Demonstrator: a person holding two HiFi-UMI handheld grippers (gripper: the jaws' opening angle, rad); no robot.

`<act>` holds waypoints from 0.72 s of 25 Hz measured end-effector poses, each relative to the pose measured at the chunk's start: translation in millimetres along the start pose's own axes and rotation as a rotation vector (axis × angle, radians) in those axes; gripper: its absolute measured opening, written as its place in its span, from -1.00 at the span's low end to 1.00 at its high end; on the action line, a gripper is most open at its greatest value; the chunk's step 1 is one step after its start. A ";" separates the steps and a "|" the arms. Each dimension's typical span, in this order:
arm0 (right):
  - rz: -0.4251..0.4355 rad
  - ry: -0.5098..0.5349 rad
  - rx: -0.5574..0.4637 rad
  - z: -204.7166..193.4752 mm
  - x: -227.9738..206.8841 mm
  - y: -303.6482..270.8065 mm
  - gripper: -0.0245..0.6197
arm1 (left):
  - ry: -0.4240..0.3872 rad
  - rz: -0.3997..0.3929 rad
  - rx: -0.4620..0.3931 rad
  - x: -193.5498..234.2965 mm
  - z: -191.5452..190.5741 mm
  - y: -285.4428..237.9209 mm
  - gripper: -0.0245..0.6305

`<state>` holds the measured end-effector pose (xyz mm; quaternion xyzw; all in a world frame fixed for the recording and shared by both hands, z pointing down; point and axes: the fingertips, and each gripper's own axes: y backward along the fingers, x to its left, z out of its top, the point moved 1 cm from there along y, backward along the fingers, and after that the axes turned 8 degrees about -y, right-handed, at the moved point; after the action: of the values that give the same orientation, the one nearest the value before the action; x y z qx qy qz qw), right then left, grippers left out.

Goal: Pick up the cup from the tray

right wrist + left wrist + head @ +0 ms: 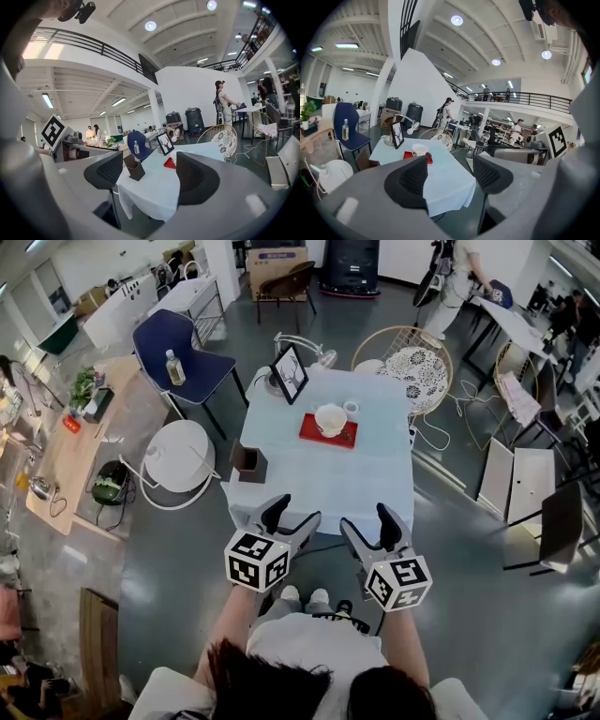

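Observation:
A white cup (330, 419) stands on a red tray (327, 432) at the far middle of a table under a pale blue cloth (319, 479). In the left gripper view the cup (419, 149) and tray (408, 155) show small beyond the jaws. The right gripper view shows only a corner of the tray (169, 162); its right jaw hides the cup. My left gripper (292, 520) and right gripper (370, 523) hang side by side short of the table's near edge, both open and empty.
A framed deer picture (289, 372) and a desk lamp (305, 345) stand at the table's far left. A brown box (248, 461) sits at its left edge. A white round stool (180, 456), a blue chair (175, 353) and a wicker chair (412, 360) surround the table.

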<state>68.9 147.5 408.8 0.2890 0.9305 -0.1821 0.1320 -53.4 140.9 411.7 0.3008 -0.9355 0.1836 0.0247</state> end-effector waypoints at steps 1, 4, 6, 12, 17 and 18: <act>0.004 0.002 0.001 1.1 -2.1 -0.4 0.20 | -0.003 0.007 0.003 0.7 0.8 -1.8 -0.05; 0.018 0.005 0.001 5.5 -8.4 -1.9 0.24 | -0.009 0.032 0.010 4.3 2.4 -6.8 -0.05; 0.028 0.012 0.003 8.4 -13.5 -4.0 0.26 | -0.013 0.045 0.016 6.2 3.1 -11.4 -0.05; 0.047 0.044 0.018 13.4 -21.9 -16.9 0.28 | -0.025 0.070 0.037 12.8 3.5 -23.5 -0.05; 0.064 0.050 0.006 18.1 -26.1 -33.5 0.29 | -0.063 0.064 0.052 22.8 3.7 -38.6 -0.05; 0.070 0.053 0.006 18.9 -27.2 -38.9 0.29 | -0.068 0.063 0.055 27.2 3.5 -42.6 -0.05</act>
<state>70.5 96.6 411.6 0.3264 0.9224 -0.1726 0.1130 -51.0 92.6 426.6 0.2779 -0.9394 0.1998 -0.0214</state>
